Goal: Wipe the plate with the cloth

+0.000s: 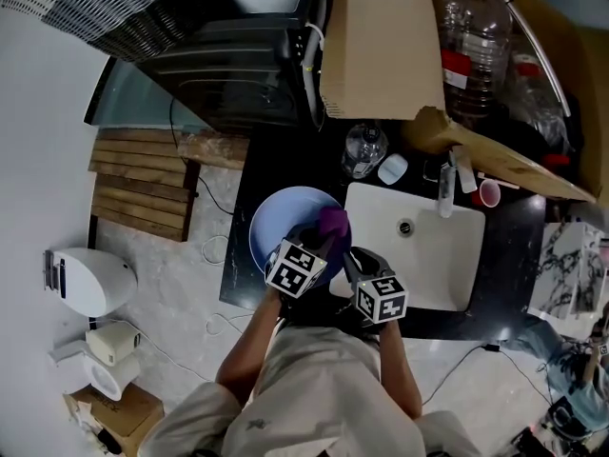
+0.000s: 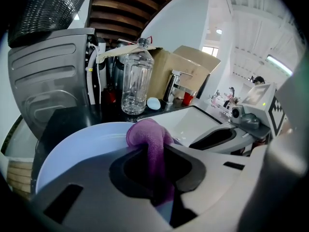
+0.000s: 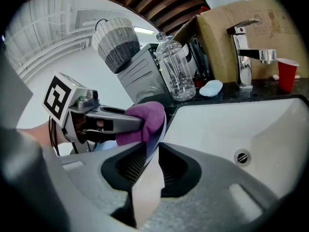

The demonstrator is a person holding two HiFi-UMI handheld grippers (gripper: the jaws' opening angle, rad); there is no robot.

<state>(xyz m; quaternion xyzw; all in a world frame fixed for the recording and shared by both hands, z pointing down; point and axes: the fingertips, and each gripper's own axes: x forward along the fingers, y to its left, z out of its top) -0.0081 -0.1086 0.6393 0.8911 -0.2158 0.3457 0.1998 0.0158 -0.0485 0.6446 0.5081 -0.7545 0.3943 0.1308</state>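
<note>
A pale blue plate (image 1: 281, 222) is held over the dark counter, left of the white sink (image 1: 419, 255). My right gripper (image 3: 147, 166) is shut on the plate's rim (image 3: 155, 140), seen edge-on between its jaws. The left gripper (image 2: 153, 170) is shut on a purple cloth (image 2: 149, 139) and presses it against the plate's face (image 2: 82, 149). In the head view the cloth (image 1: 333, 224) lies on the plate's right side, with both grippers (image 1: 303, 260) (image 1: 366, 276) just below it. From the right gripper view the left gripper (image 3: 104, 122) holds the cloth (image 3: 145, 120) against the plate.
A clear plastic bottle (image 1: 363, 149) and a small pale soap dish (image 1: 392, 168) stand behind the sink. The faucet (image 1: 447, 188) and a red cup (image 1: 488, 193) are at the sink's back. A cardboard box (image 1: 381, 41) and a dark appliance (image 1: 238, 74) crowd the counter's rear.
</note>
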